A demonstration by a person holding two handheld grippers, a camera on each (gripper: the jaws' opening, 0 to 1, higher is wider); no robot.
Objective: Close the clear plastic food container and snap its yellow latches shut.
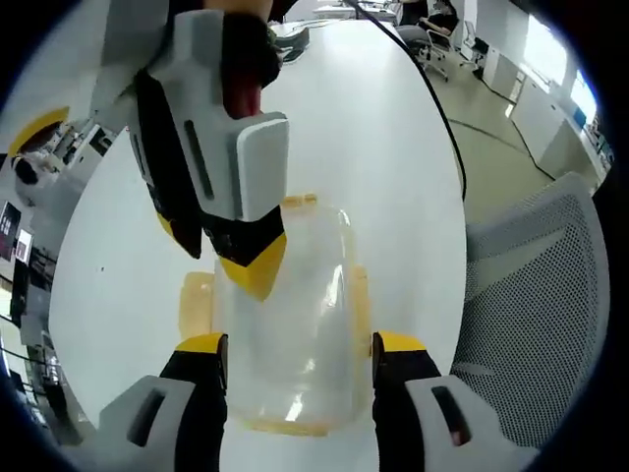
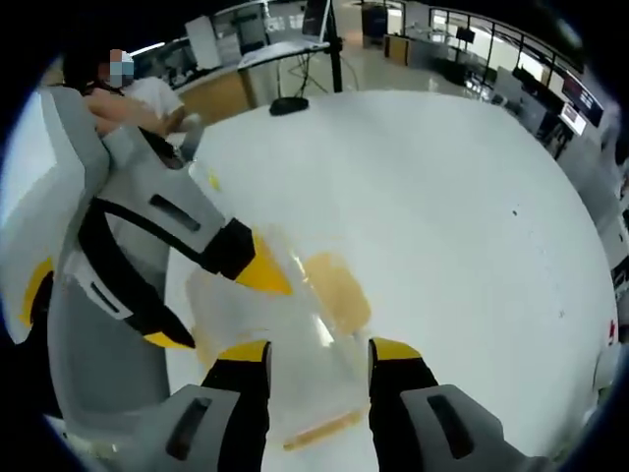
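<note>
White table (image 1: 393, 128) in an office | clear container (image 1: 290, 324) lies between left tool (image 1: 300, 359), jaws wide, likely steadying it | right tool (image 1: 221, 246) presses the lid, gap unclear | yellow latches (image 1: 195, 300) look unsnapped

Glossy clear plastic container (image 1: 295, 334) with matt yellow latches (image 2: 337, 288), on a smooth white table (image 2: 442, 197).
</note>
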